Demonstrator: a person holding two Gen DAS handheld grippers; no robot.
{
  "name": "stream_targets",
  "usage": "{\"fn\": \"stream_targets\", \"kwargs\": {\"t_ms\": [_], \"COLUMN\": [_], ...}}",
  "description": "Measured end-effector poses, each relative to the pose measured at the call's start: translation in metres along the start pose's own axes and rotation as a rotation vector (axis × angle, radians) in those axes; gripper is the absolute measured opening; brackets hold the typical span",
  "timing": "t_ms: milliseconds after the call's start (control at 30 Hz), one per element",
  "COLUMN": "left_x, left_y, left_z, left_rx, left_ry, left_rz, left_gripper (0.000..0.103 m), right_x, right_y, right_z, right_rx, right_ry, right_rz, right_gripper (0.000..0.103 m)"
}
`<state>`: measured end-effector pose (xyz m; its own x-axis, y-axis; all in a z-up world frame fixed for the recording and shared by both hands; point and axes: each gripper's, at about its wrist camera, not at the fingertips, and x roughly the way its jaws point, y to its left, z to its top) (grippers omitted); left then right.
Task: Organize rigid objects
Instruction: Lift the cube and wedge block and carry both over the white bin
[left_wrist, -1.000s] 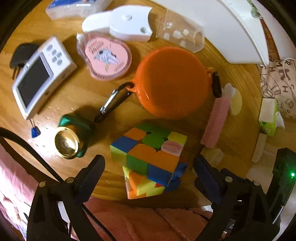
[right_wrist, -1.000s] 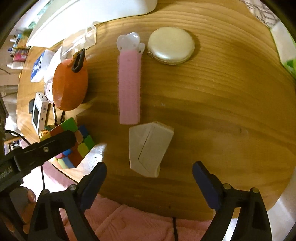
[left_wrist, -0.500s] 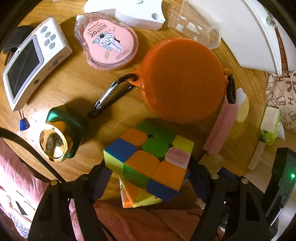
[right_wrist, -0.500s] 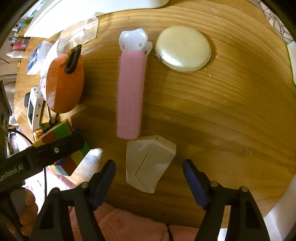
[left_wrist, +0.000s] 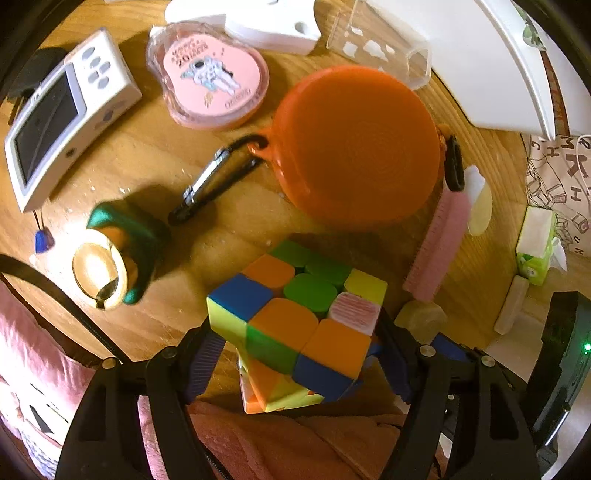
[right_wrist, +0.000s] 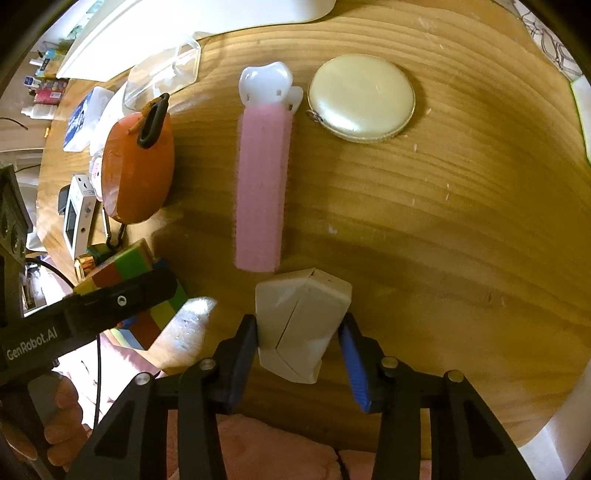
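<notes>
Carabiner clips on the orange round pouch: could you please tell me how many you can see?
2. A silver and black one lies on the table at the orange round pouch's left side; a black one hangs on its right edge, beside the pink brush. Others may be hidden.

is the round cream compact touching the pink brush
No: in the right wrist view the round cream compact lies apart from the pink brush.
</notes>
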<state>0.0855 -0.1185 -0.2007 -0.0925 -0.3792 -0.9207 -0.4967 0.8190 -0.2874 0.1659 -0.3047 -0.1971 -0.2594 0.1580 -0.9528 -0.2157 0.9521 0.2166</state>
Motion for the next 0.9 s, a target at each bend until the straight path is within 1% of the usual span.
{"fn": "stream_targets", "kwargs": {"t_ms": [133,267,333,500,600,700,900], "left_x": [0.002,0.003,0.001,-0.011,-0.021,-0.034,-0.07], "left_y": [0.002,0.003,0.003,-0.003,-0.008,-0.01,-0.017], "left_z": [-0.005,-0.011,-0.016,-0.025,-0.028,-0.028,-0.021], "left_rx": [0.001,0.006,0.014,0.067,0.101,0.134,0.198], "left_ry": [0.016,0.027,0.021,-0.026,-0.048,-0.076,-0.169], "left_rz": [-0.019,-0.024,-0.022,0.004,-0.006,0.001,0.039], "left_gripper": [0.077,0.077,0.077,0.077,0.077,0.077,0.077], "right_x": [-0.006,-0.015,-0.02,-0.033,-0.045,-0.056,-0.068], "right_y": [-0.005,-0.003,-0.004,0.001,0.005,0.011,0.021], "right_z": [-0.011,-0.025,-0.032,-0.045,-0.055,-0.064,-0.057], "right_rx": [0.002,0.003,0.006,0.013,0.007,-0.002,-0.048], "right_ry": [-0.01,-0.052,-0.079,-0.143,-0.188,-0.225,-0.31], "right_rz": [0.022,0.042,0.053,0.077,0.082,0.082,0.023], "right_gripper": [0.045,0.045,0.045,0.045,0.045,0.045,0.045]}}
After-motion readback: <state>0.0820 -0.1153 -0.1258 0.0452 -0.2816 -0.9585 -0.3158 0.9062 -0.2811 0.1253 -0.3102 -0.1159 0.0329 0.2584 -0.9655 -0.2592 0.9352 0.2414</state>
